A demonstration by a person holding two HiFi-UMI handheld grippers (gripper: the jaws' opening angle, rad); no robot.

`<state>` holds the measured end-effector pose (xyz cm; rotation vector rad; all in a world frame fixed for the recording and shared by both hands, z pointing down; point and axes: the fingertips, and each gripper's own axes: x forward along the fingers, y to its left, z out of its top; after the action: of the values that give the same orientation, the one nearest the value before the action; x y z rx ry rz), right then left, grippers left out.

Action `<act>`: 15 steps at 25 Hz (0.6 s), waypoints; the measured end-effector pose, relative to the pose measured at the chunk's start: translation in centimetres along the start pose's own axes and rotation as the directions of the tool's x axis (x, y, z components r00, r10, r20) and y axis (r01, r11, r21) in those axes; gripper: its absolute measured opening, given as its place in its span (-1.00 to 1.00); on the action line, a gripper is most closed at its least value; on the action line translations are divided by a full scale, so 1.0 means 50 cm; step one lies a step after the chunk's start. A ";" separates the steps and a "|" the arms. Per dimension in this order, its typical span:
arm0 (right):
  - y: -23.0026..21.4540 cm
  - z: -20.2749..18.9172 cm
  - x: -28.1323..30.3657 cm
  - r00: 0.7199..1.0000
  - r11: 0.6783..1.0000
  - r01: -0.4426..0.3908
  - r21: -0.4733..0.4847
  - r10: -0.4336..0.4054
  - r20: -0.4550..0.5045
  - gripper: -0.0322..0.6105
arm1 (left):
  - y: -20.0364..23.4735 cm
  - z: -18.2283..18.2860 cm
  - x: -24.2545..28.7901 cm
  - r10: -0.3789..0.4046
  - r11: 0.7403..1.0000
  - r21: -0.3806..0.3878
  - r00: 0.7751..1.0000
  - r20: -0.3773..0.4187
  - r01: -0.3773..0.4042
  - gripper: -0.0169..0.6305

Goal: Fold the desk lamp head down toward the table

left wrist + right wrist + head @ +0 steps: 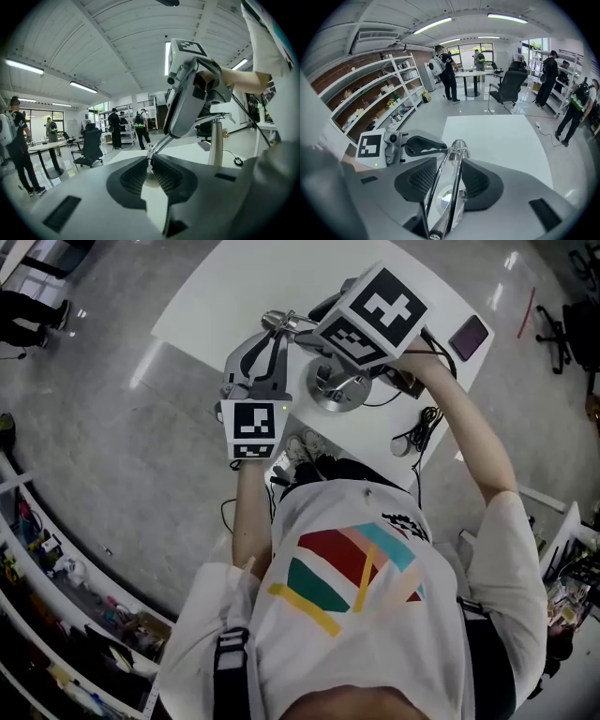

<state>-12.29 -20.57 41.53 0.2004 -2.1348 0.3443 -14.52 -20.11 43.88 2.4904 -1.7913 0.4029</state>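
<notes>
Lamp arm [454,190] sits clamped in the right tool [450,161]. Left tool [149,160] pinches its chrome tip above the white worktop [497,140].

shirt [375,652]: white, coloured stripe print | strap [230,667]: dark, perhaps black

Purple device [468,336], black office chair [508,84], cluttered white shelves [379,93].

Glossy chrome lamp [451,178], smooth white table [497,140]
</notes>
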 end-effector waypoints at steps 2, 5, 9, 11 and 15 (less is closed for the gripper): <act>0.001 -0.002 0.005 1.000 1.000 0.004 -0.014 -0.004 -0.029 -0.41 | -0.005 -0.008 0.002 -0.003 1.000 0.011 1.000 -0.022 0.003 -0.69; -0.003 -0.012 0.017 0.998 1.000 0.007 -0.010 -0.007 -0.058 -0.41 | -0.019 -0.029 0.011 -0.020 1.000 0.019 0.998 -0.060 0.021 -0.68; -0.005 -0.024 0.030 0.997 1.000 -0.007 0.005 0.007 -0.071 -0.41 | -0.035 -0.052 0.017 -0.024 1.000 -0.008 0.995 -0.094 0.023 -0.68; -0.005 -0.027 0.032 0.996 1.000 -0.005 -0.004 0.005 -0.084 -0.41 | -0.039 -0.055 0.018 -0.023 1.000 -0.017 0.994 -0.107 0.022 -0.68; -0.004 -0.044 0.039 0.992 1.000 -0.006 0.003 0.007 -0.122 -0.41 | -0.052 -0.069 0.020 -0.045 0.999 -0.035 0.990 -0.130 0.041 -0.68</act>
<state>-11.57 -20.08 44.34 0.1697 -2.0148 0.3544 -12.40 -19.55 47.74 2.4149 -1.6790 0.5169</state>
